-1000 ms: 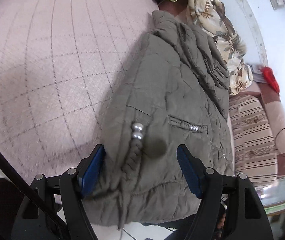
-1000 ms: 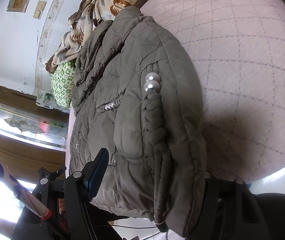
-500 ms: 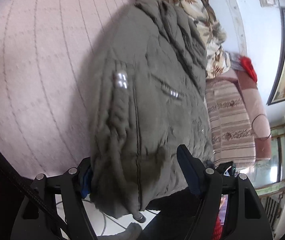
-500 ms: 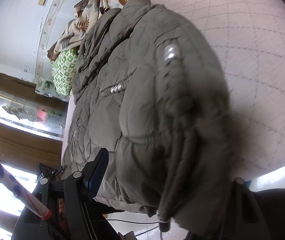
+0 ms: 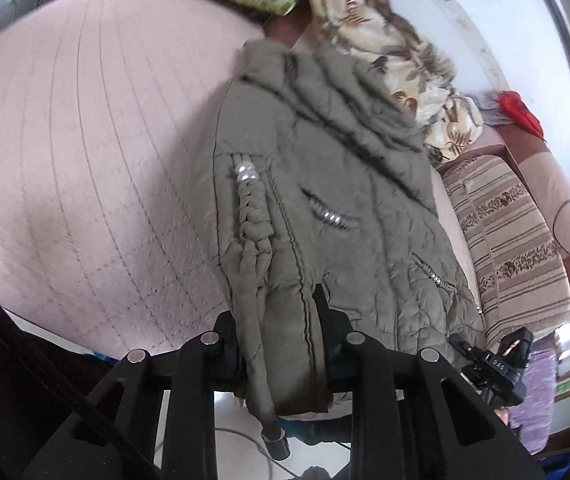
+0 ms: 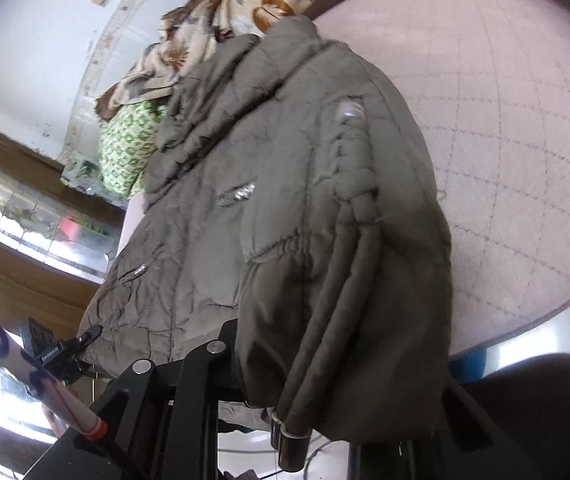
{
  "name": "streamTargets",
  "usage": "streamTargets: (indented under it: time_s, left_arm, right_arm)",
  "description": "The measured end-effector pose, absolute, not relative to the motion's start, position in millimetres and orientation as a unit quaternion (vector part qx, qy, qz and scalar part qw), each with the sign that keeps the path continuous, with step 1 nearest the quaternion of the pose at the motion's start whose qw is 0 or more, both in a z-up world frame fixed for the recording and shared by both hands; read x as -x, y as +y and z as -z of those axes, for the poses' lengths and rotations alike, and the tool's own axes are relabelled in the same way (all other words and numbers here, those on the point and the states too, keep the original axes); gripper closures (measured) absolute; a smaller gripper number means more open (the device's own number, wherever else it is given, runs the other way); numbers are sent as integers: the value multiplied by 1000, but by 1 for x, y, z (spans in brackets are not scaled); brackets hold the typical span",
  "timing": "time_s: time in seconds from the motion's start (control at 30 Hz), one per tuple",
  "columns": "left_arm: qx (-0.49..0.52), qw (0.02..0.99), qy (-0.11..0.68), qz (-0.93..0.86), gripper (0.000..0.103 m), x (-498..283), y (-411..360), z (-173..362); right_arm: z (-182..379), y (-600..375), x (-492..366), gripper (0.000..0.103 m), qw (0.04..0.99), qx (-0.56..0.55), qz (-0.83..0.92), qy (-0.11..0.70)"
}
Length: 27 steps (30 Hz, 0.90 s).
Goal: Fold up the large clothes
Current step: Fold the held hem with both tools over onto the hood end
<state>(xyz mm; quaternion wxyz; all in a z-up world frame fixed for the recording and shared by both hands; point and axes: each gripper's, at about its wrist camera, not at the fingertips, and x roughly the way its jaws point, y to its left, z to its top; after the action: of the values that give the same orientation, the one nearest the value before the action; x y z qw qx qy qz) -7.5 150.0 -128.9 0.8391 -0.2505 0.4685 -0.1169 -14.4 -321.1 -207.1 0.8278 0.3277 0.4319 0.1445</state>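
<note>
Bed [image 5: 65, 160]: pink quilted cover, bare on the left; your olive jacket [image 5: 325, 200] lies lengthwise on its right part, collar far, hem hanging off the near edge.
Progress: one sleeve looks folded onto the body; I judge the cross-folds are left.
Left gripper [image 5: 281, 344]: closed tight on the hem; a second ago its fingers stood wide.
Right gripper [image 6: 337, 360]: cloth drapes over it, so grip can't be told.
Drawcord [image 5: 253, 216]: braided, dangling past the hem.

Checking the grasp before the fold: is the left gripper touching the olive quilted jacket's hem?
Touching. In the left wrist view the left gripper has both fingers pressed against the olive quilted jacket, with its bunched hem pinched between them.
</note>
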Motion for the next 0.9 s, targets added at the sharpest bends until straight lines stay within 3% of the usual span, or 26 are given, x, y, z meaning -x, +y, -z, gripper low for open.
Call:
streamTargets:
  time_s: [0.27, 0.47, 0.9]
  left_arm:
    - [252, 832, 482, 108, 79, 46, 166, 135]
    - [236, 851, 459, 99, 80, 42, 168, 117]
    - [172, 904, 386, 67, 80, -110, 139, 8]
  right_arm:
    - [200, -318, 52, 79, 827, -307, -157, 444]
    - [173, -311, 33, 79, 836, -296, -162, 432]
    - [46, -291, -94, 80, 899, -221, -148, 348]
